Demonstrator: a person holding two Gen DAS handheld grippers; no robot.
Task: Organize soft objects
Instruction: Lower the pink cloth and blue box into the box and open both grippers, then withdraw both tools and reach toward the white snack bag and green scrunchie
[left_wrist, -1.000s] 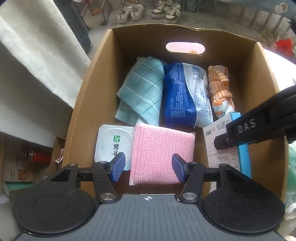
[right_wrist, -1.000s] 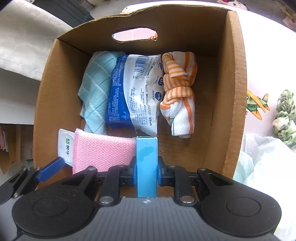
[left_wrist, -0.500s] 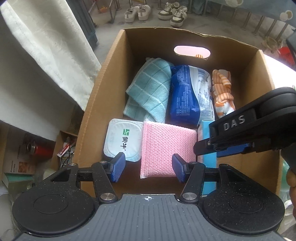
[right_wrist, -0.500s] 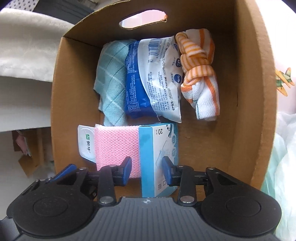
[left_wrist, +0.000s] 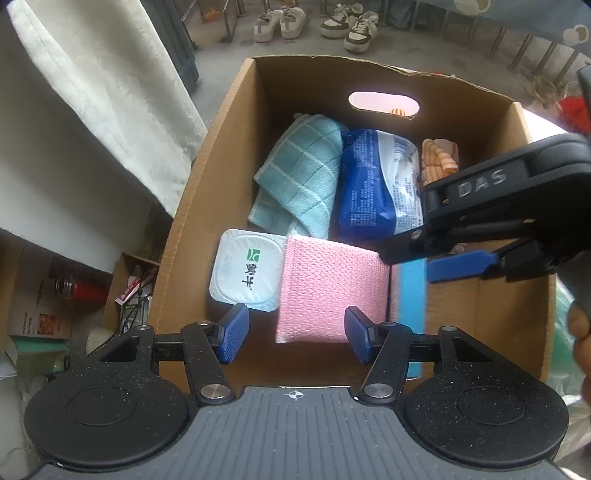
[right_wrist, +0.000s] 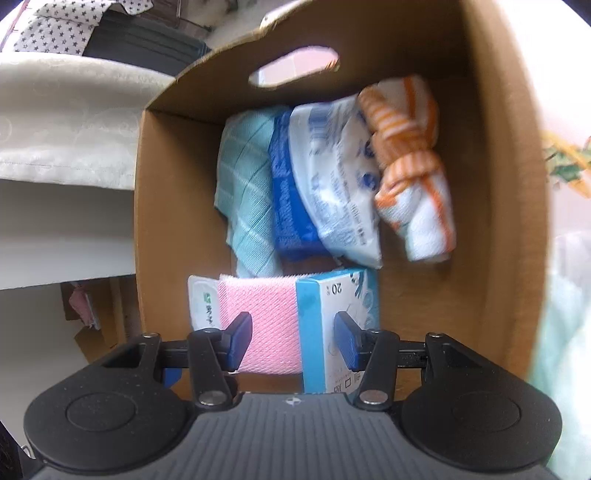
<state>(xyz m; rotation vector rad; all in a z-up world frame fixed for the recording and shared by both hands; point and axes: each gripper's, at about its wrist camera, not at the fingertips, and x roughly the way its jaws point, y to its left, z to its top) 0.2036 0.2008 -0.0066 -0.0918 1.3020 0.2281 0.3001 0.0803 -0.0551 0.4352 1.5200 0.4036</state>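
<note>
- Cardboard box (left_wrist: 192, 206): open-topped, oval hand-hole in its far wall; landmark for every entry below.
- Teal checked cloth (left_wrist: 299, 181): folded, in the box's far-left part, touching the blue pack.
- Blue and white plastic pack (left_wrist: 376, 188): at the far middle of the box, between the teal cloth and the striped cloth.
- Orange-striped white cloth (right_wrist: 410, 166): knotted, in the box's far-right part, lying against the pack's edge.
- White square tub with a green mark (left_wrist: 245, 269): at the box's near-left, beside its left wall, partly under the pink cloth.
- Pink knitted cloth (left_wrist: 328, 291): flat at the near middle of the box, one edge over the tub, the other against the light-blue carton.
- Light-blue carton (right_wrist: 332, 332): upright on the box floor, just right of the pink cloth; bare cardboard lies between it and the right wall.
- Left gripper (left_wrist: 295, 334): above the box's near edge, pointing steeply down; jaws about half apart, nothing between them, pink cloth below.
- Right gripper (right_wrist: 293, 341): above the same near edge; jaws parted, pads clear of the carton and pink cloth below, holding nothing.
- Pairs of trainers (left_wrist: 317, 22): on the floor well beyond the box's far wall.
</note>
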